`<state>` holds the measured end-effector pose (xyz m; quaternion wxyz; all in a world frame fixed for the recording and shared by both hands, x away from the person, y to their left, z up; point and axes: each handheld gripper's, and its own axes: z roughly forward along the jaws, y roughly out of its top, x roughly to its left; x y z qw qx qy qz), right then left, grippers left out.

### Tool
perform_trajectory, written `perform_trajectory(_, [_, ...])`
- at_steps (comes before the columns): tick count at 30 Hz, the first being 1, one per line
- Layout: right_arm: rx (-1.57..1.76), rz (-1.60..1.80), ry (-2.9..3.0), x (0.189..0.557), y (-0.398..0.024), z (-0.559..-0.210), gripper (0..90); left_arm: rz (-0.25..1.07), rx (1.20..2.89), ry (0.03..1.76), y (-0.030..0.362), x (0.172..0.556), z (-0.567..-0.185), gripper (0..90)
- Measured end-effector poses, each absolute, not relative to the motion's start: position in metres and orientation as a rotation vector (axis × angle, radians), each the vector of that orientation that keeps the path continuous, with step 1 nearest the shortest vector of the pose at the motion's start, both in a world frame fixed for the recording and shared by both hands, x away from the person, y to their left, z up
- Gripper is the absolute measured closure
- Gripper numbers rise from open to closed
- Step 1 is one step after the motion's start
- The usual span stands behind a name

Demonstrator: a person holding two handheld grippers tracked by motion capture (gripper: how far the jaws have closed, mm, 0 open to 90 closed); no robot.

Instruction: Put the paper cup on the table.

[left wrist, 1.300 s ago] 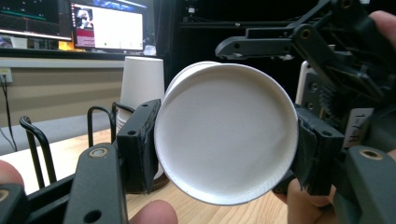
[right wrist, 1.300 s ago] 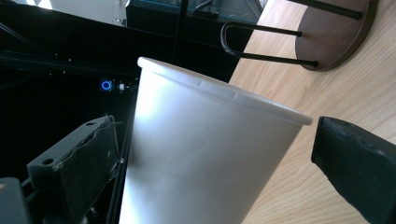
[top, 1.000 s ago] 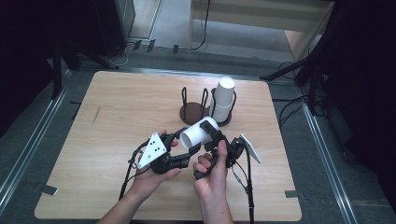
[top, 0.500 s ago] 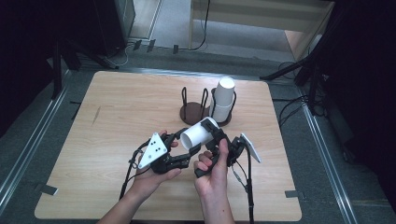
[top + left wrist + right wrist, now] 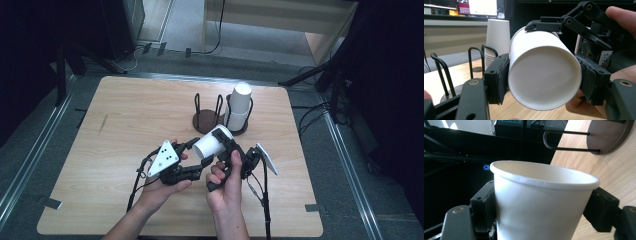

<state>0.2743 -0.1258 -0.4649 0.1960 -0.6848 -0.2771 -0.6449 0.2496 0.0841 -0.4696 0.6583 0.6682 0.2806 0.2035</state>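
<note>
A white paper cup (image 5: 212, 143) lies on its side in the air above the near middle of the wooden table (image 5: 125, 120), held between the two grippers. The left gripper (image 5: 192, 160) comes in from the near left, and its pads are clamped on the cup's narrow base end; in the left gripper view the closed bottom of the cup (image 5: 544, 78) faces the camera with one pad pressed against each side. The right gripper (image 5: 226, 146) comes in from the near right and takes the cup near its rim. Its jaws have just been closing, with the cup between them, and in the right gripper view the cup (image 5: 541, 202) stands between the two pads, which touch its wall on both sides just below the rolled rim. The left hand (image 5: 160, 185) and the right hand (image 5: 227, 187) sit close together at the near edge of the table.

Just beyond the cup, toward the far right of the table, stands a dark wire cup rack (image 5: 210, 112) on a round brown base. A stack of white cups (image 5: 239, 106) stands upside down in its right-hand section, while the left-hand section shows bare wire loops. In the left gripper view the stack of cups (image 5: 497, 37) rises behind the left pad, with the rack's loops (image 5: 475, 62) beside it.
</note>
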Motion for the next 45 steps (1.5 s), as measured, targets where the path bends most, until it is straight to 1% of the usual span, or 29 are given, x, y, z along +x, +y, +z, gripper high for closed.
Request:
perform_trajectory(4, [-1.914, -1.851, -0.797, 0.273, -0.127, -0.463, 26.2, 0.441, 1.503, 0.631, 0.088, 0.25, -0.465, 32.2])
perform_trajectory(6, [-1.919, -1.87, -0.807, 0.273, -0.127, -0.463, 26.9, 0.419, 1.502, 0.646, 0.091, 0.251, -0.463, 29.1])
perform_trajectory(9, [-1.941, -1.91, -0.835, 0.272, -0.13, -0.461, 27.8, 0.395, 1.521, 0.68, 0.094, 0.252, -0.461, 20.8])
perform_trajectory(11, [-1.954, -1.958, -0.86, 0.271, -0.133, -0.458, 28.3, 0.422, 1.542, 0.705, 0.097, 0.25, -0.461, 13.1])
perform_trajectory(12, [-1.963, -1.977, -0.879, 0.271, -0.134, -0.457, 28.5, 0.439, 1.55, 0.709, 0.098, 0.25, -0.461, 12.4])
perform_trajectory(14, [-1.981, -2.002, -0.916, 0.271, -0.135, -0.455, 28.8, 0.463, 1.549, 0.74, 0.1, 0.249, -0.461, 6.5])
perform_trajectory(19, [-2.036, -2.116, -1.101, 0.27, -0.132, -0.451, 29.0, 0.471, 1.559, 0.779, 0.112, 0.247, -0.461, 6.4])
perform_trajectory(21, [-2.041, -2.154, -1.177, 0.27, -0.129, -0.45, 29.0, 0.437, 1.56, 0.806, 0.118, 0.248, -0.46, 6.3])
perform_trajectory(23, [-2.06, -2.18, -1.263, 0.27, -0.125, -0.449, 29.0, 0.39, 1.574, 0.83, 0.123, 0.249, -0.46, 2.7])
perform_trajectory(27, [-2.054, -2.246, -1.43, 0.269, -0.121, -0.447, 29.0, 0.368, 1.597, 0.883, 0.132, 0.251, -0.463, 0.0])
perform_trajectory(33, [-2.003, -2.327, -1.706, 0.267, -0.116, -0.446, 29.0, 0.354, 1.599, 0.909, 0.142, 0.251, -0.463, 0.0])
perform_trajectory(45, [-1.923, -2.471, -1.904, 0.267, -0.119, -0.445, 29.0, 0.317, 1.597, 0.914, 0.146, 0.254, -0.464, 0.0])
